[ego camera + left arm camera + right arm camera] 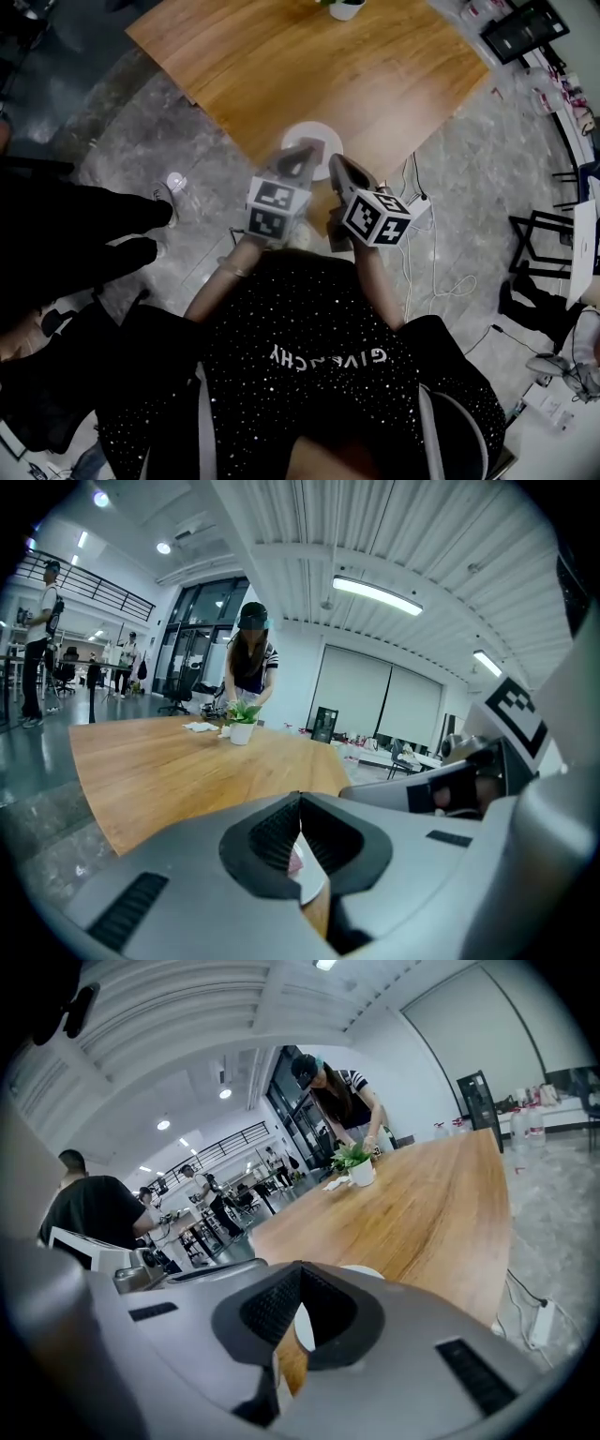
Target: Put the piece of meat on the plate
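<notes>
Both grippers are held close together before the person's chest, above the near edge of the table (328, 66), and are pointed toward it. The left gripper (300, 797) is closed: in its own view the two ribbed pads are seen to meet at the tips, and nothing is caught between them. The right gripper (298, 1267) is closed in the same way, its pads are met at the tips, and nothing is held by it.

A white plate (314, 133) is placed on the table near that edge, just beyond the tips of both grippers, and in the head view it is partly covered by them. The meat (294, 861) is seen only in the left gripper view, as a small pink piece in the opening under the pads, against the white of the plate. It seems to lie on the plate, near its rim, and it is not touched by either gripper. In the right gripper view only the white plate and the wood are seen through the opening.

At the far end of the table a small pot plant (241, 731) is placed.
</notes>
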Available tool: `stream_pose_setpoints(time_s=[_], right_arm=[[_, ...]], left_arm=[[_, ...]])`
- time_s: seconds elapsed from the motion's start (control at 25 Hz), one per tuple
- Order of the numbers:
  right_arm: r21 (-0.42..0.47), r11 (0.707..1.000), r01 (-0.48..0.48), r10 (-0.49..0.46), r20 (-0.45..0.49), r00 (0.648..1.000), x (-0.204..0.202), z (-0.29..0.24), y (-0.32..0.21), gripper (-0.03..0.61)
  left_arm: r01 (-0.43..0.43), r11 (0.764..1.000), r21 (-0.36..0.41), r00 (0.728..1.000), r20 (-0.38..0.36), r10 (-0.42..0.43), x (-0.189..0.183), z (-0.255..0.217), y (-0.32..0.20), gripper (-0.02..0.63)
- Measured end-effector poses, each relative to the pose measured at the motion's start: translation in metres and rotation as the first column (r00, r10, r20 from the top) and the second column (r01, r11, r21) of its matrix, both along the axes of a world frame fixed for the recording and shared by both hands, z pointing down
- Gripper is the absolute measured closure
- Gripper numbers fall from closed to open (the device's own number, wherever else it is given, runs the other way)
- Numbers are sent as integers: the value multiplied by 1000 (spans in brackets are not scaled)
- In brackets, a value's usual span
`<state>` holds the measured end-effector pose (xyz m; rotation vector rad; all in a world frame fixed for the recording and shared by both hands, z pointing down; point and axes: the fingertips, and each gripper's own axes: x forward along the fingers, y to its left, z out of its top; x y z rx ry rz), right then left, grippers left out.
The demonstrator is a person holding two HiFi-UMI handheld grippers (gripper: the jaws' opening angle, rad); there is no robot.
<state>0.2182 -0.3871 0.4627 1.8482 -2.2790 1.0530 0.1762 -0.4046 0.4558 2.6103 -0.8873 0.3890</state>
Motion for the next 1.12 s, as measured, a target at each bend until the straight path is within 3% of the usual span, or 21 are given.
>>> stream_pose_setpoints(time_s=[0.4, 0.92, 1.12], right_arm=[[7, 1000, -20, 20, -24, 1000, 3, -1, -7, 566], [-8, 1000, -10, 10, -59, 998, -11, 11, -2, 568], [37, 999, -35, 39, -102, 994, -5, -2, -7, 568]], left_arm=[[11, 999, 31, 1000, 9, -11, -2, -3, -5, 603], [37, 999, 13, 999, 20, -37, -21, 13, -3, 603], [39, 998, 59, 999, 2, -39, -16, 3, -22, 603]])
